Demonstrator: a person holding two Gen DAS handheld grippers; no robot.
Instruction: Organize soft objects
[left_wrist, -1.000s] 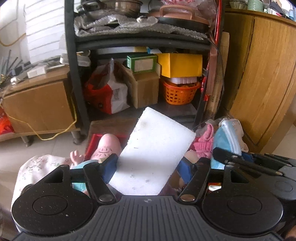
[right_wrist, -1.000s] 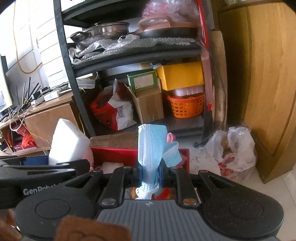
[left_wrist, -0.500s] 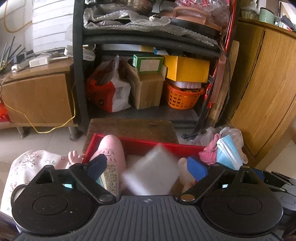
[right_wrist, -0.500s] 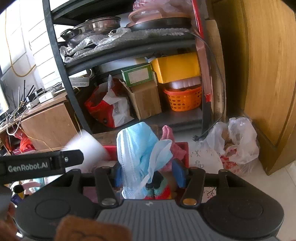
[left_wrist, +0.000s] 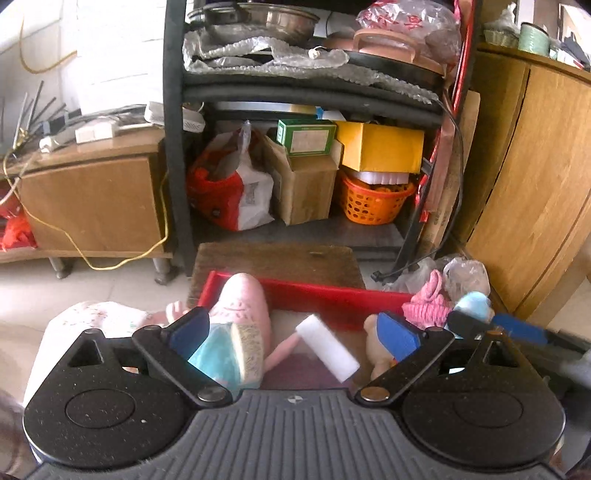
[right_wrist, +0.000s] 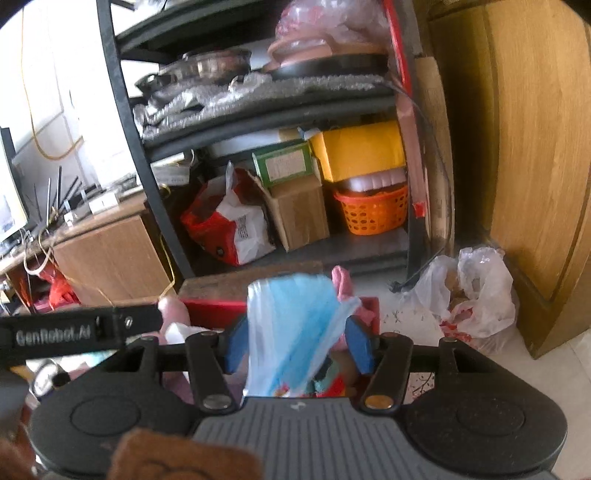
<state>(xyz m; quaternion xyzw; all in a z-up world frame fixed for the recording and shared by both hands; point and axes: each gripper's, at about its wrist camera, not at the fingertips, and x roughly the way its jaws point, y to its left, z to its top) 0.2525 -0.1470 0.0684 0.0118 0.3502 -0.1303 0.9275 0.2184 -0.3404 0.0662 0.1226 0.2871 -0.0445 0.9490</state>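
Both grippers hover above the red bin (left_wrist: 332, 295). Left gripper (left_wrist: 295, 332) stands wide, gripping nothing; a white foam block (left_wrist: 327, 347) lies inside the bin below it, beside a pink plush toy (left_wrist: 243, 299). Right gripper (right_wrist: 297, 341) stands partly parted, its pads clear of the blue face mask (right_wrist: 295, 325) between them.
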